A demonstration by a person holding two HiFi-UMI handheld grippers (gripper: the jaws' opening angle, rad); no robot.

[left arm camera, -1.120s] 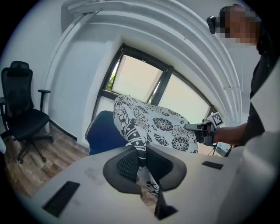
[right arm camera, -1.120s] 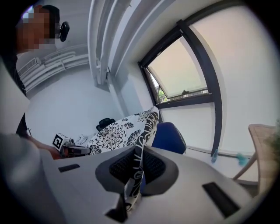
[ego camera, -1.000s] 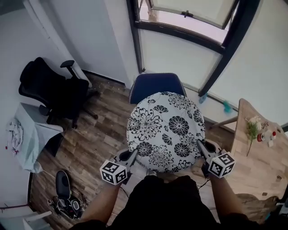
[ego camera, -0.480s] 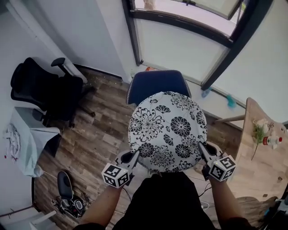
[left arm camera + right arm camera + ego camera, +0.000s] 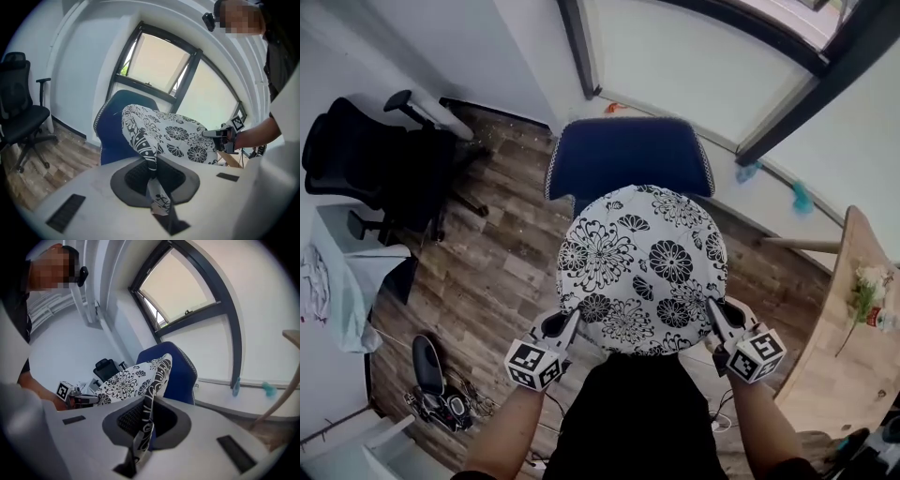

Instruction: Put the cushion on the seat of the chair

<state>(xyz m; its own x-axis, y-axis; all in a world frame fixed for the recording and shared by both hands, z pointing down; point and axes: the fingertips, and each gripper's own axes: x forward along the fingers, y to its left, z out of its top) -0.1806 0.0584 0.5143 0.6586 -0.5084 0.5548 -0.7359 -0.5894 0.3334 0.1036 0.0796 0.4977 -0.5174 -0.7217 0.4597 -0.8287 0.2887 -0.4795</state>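
A round white cushion with a black flower print [image 5: 642,267] hangs between the two hand-held grippers, each holding one side of its near rim. The left gripper [image 5: 572,319] has its jaws closed tight on the cushion's left edge; in the left gripper view a fold of the printed fabric runs down between the dark pads and pokes out behind them. The right gripper [image 5: 713,307] is clamped the same way on the right edge, with a thin strip of fabric pinched upright between its nearly closed jaws (only the cloth's thickness keeps them apart). From both grippers the cushion spreads forward and away from the person. Just beyond its far rim stands the blue fabric chair [image 5: 628,155], whose backrest shows past the cushion in all views; the seat itself is covered by the cushion in the head view, so contact with it cannot be judged. Well off to the left of the left gripper a black office chair [image 5: 356,164] stands on the wood-plank floor [image 5: 502,272]. Out to the right of the right gripper is the edge of a light wooden table [image 5: 848,356].
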